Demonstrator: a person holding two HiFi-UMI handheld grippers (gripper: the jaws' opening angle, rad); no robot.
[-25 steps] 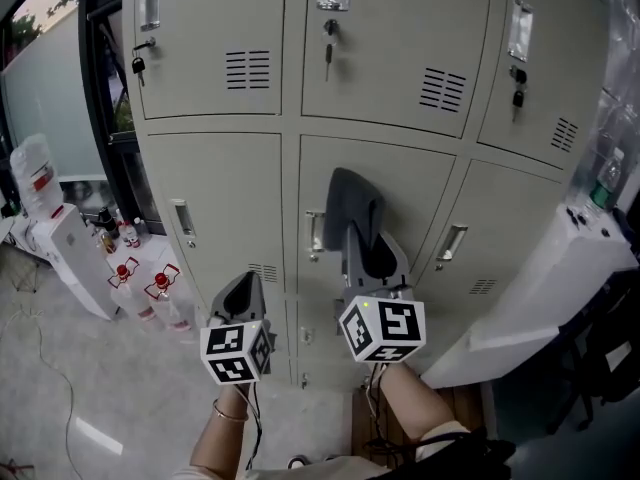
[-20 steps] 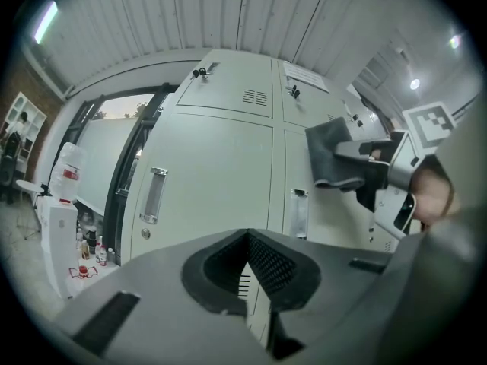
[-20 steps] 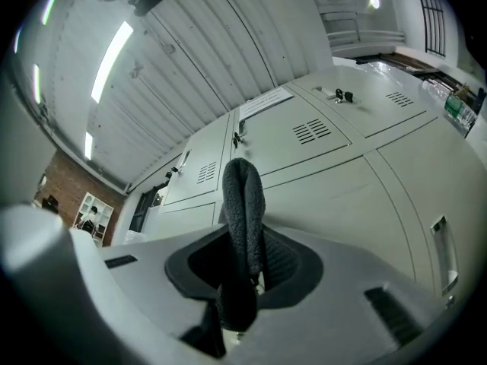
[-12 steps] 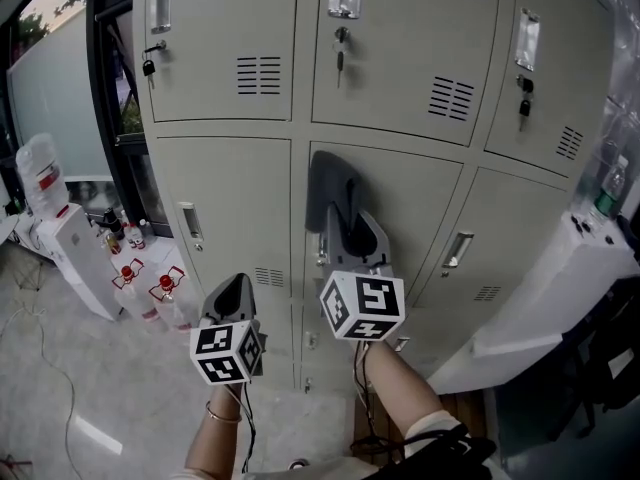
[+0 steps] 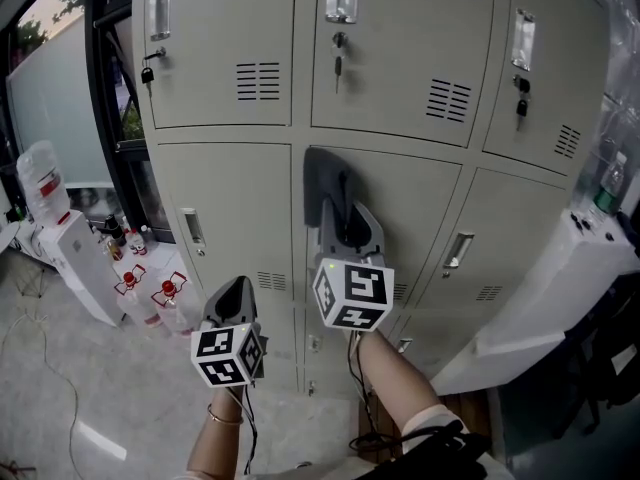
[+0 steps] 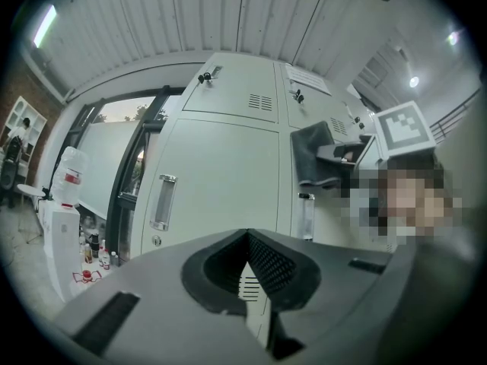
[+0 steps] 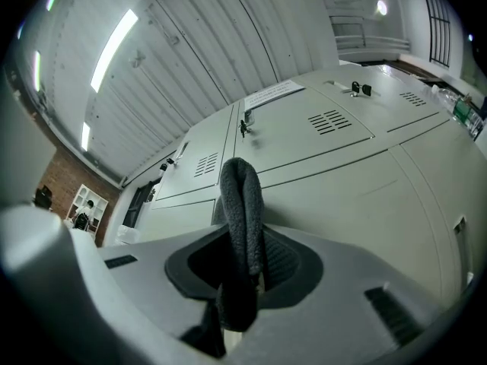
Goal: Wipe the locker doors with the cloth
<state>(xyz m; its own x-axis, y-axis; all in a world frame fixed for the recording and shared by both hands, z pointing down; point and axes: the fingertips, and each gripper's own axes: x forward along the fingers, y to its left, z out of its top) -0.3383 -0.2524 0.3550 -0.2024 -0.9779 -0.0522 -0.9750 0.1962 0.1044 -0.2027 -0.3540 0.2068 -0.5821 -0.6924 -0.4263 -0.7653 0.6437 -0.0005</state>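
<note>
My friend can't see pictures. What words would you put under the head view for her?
The right gripper holds a dark grey cloth against the middle locker door in a bank of pale grey lockers. The left gripper hangs lower, shut and empty, and bottles stand on the floor at the left.

The cloth (image 5: 322, 173) lies against the middle door (image 5: 425, 208), at its upper left corner, between the jaws of the right gripper (image 5: 348, 230). The left gripper (image 5: 236, 296) sits at the cloth's 7 o'clock. Bottles (image 5: 145, 286) stand on the floor at that gripper's 9 o'clock.
</note>
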